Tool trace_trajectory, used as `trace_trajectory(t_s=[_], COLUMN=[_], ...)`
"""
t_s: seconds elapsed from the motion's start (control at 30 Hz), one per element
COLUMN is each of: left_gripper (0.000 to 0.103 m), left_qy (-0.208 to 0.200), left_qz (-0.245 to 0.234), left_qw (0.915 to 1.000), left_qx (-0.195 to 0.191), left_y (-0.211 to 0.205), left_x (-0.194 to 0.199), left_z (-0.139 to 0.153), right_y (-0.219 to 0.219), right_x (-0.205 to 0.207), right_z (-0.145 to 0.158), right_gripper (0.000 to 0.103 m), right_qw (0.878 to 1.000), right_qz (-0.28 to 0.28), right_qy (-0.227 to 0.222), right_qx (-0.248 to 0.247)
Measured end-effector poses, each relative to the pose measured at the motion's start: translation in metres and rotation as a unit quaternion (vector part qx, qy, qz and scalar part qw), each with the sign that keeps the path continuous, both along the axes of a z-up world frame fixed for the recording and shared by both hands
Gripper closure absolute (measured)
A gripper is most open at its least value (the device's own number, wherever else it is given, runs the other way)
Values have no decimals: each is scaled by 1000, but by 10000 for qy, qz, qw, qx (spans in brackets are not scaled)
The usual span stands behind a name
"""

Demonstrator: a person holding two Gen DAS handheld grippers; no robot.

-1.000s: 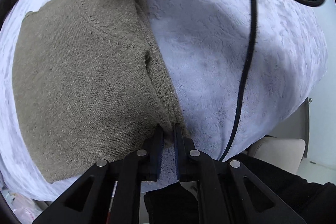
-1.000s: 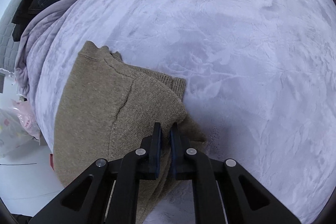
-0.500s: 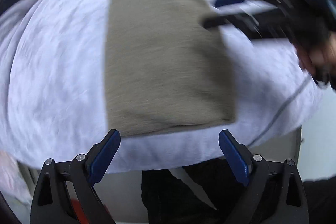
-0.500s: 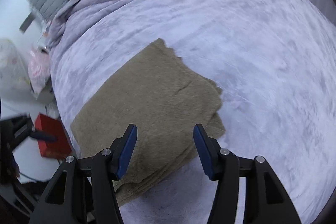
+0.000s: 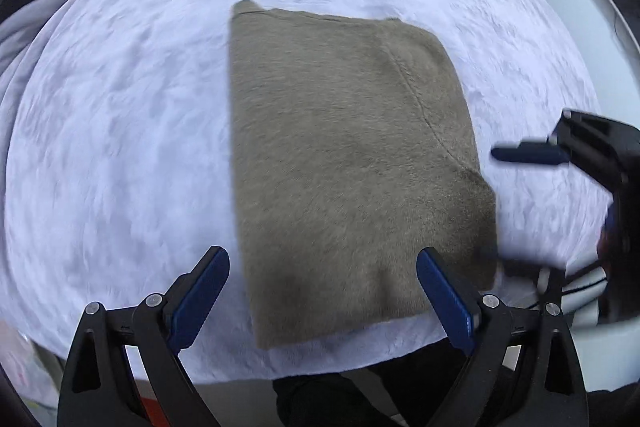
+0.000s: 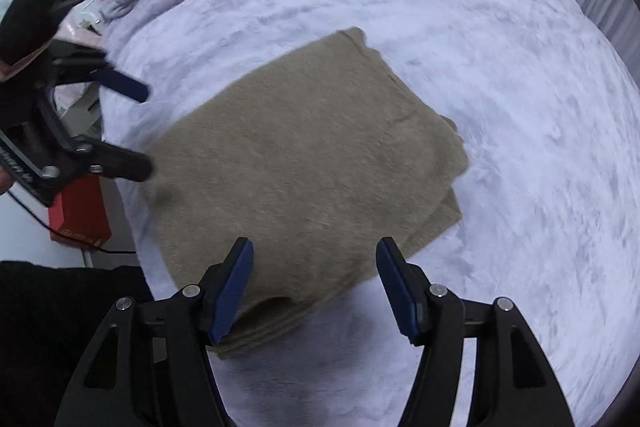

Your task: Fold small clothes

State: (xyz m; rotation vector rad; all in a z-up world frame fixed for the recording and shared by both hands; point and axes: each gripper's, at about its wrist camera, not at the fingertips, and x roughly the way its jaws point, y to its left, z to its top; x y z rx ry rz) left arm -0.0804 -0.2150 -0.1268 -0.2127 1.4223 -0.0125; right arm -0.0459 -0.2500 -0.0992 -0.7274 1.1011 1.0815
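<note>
Lavender blanket (image 5: 120, 147) bears folded olive sweater (image 5: 344, 155); both tools gape.

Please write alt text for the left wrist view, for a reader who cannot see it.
A folded olive-brown sweater lies flat on a pale lavender blanket. The left gripper is open above its near edge, and the right gripper enters blurred from the right.

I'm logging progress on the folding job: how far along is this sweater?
Done: the olive sweater lies folded into a compact rectangle on the lavender blanket, layers stacked at its edge. In hand: nothing; the left hand-held gripper and right hand-held gripper are both open, clear of it. Left: perhaps tidying the uneven lower layers, then the next garment.
</note>
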Motion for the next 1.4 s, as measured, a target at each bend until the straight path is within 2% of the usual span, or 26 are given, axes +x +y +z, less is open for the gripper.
trace_trajectory(t_s=[0.1,0.17,0.23,0.3,0.4,0.57,0.67,0.77,0.83,0.93,1.0,1.03,1.07,1.13,1.23,1.3,1.4], left_gripper=[8,8,8,8,8,8,8,8,8,8,0,0,0,0,0,0,0], left_qy=[434,787,870,818,550,-86,-296,-310,-169,134,268,282,285,275,235,220,30], left_qz=[-365,-514,-559,-576,-676,-836,-736,-594,-460,-318,-288,-239,-175,-75,-10,0,-223], left_qw=[9977,9950,9942,9946,9953,9950,9945,9935,9935,9944,9935,9938,9956,9976,9994,9995,9996], left_qx=[361,340,298,257,415,539,682,924,1024,996,1065,1051,877,627,262,210,193], left_y=[-11,-10,-8,-5,-3,7,19,31,38,49,51,54,58,67,80,83,78], left_x=[4,1,-2,-3,1,25,52,84,98,104,103,100,96,85,67,53,22], left_z=[-32,-54,-60,-56,-33,7,13,5,-13,-43,-58,-62,-64,-64,-59,-50,-29], right_y=[6,-2,-18,-29,-39,-34,-18,8,24,42,55,52,54,44,21,8,-8], right_x=[-32,-41,-41,-38,-31,-6,21,48,63,85,90,84,83,67,48,38,32], right_z=[-21,-44,-56,-65,-55,0,23,24,10,-22,-40,-46,-52,-50,-44,-41,-33], right_gripper=[36,36,36,35,35,33,27,27,27,27,27,27,26,25,24,24,23], right_qw=[9986,9971,9968,9930,9896,9915,9892,9891,9893,9844,9797,9774,9768,9792,9790,9777,9691], right_qz=[428,369,164,-149,-542,-1129,-1455,-1444,-1385,-1589,-1781,-1852,-1859,-1833,-1903,-1952,-2268], right_qy=[-31,-7,70,296,509,341,78,-261,-363,-110,139,178,120,-151,-107,-158,1], right_qx=[-308,-673,-782,-1138,-1229,-555,-133,-116,-290,-747,-912,-1001,-1052,-859,-717,-755,-966])
